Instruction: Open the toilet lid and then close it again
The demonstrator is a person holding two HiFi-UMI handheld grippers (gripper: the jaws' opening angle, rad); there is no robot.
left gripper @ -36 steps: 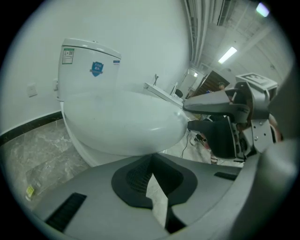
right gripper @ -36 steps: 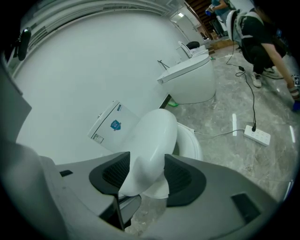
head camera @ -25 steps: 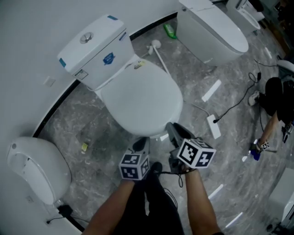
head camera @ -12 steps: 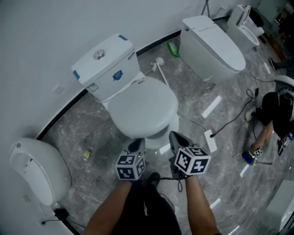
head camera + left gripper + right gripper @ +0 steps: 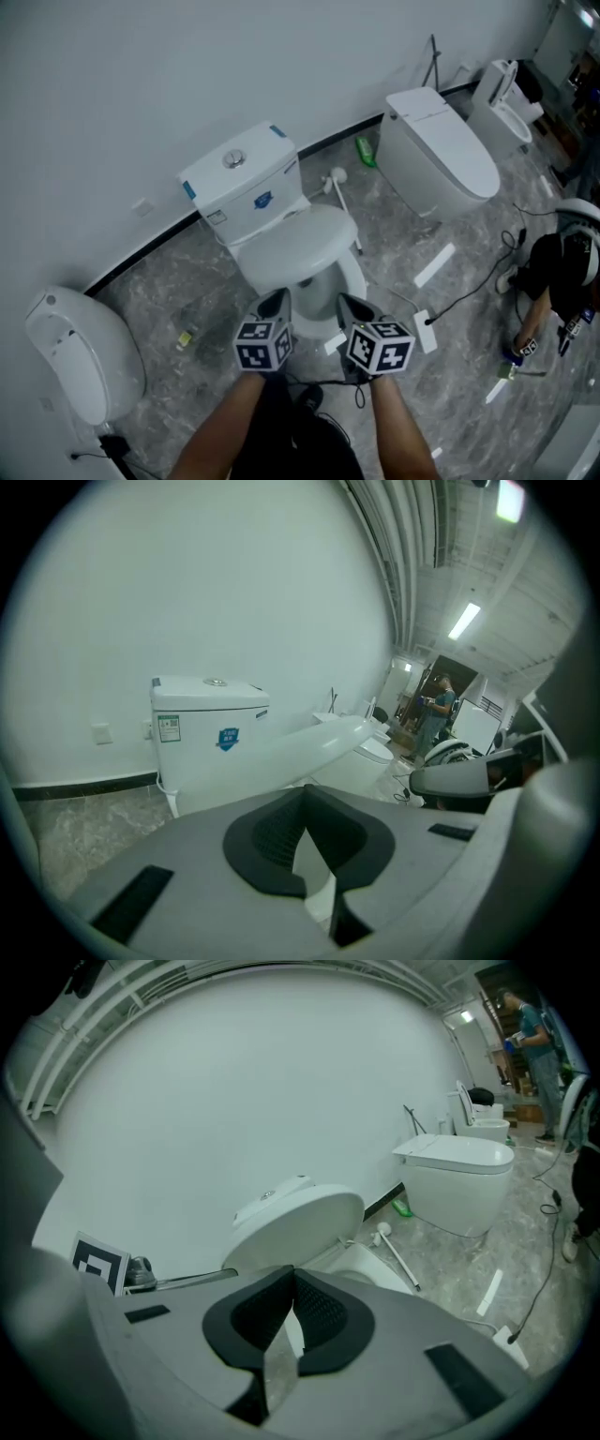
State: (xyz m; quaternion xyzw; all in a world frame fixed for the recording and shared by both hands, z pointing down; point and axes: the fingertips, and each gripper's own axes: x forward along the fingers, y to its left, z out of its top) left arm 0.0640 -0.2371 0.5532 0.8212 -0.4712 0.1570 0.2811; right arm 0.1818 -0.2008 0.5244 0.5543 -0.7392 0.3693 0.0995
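Observation:
The white toilet lid (image 5: 291, 246) stands partly raised above the bowl (image 5: 323, 289), hinged in front of the cistern (image 5: 239, 183). My left gripper (image 5: 275, 302) is shut on the lid's front edge. In the left gripper view the lid (image 5: 300, 747) runs from the left gripper (image 5: 305, 855) up toward the cistern. My right gripper (image 5: 349, 307) is also shut, with a thin white strip of the lid's edge between its pads. The right gripper view shows the tilted lid (image 5: 295, 1227) just beyond the right gripper (image 5: 281, 1335), with the open bowl (image 5: 375, 1274) to its right.
A toilet brush (image 5: 339, 192) and a green bottle (image 5: 366, 148) lie by the wall to the right. Farther right stands a second toilet (image 5: 441, 150). Another white fixture (image 5: 80, 352) stands at the left. A power strip (image 5: 424, 330) with its cable lies on the floor, and a person (image 5: 562, 272) crouches at the right edge.
Both grippers have risen with the lid's front edge, and the lid has gone from flat on the bowl to partly raised. The head camera now looks more forward along the wall.

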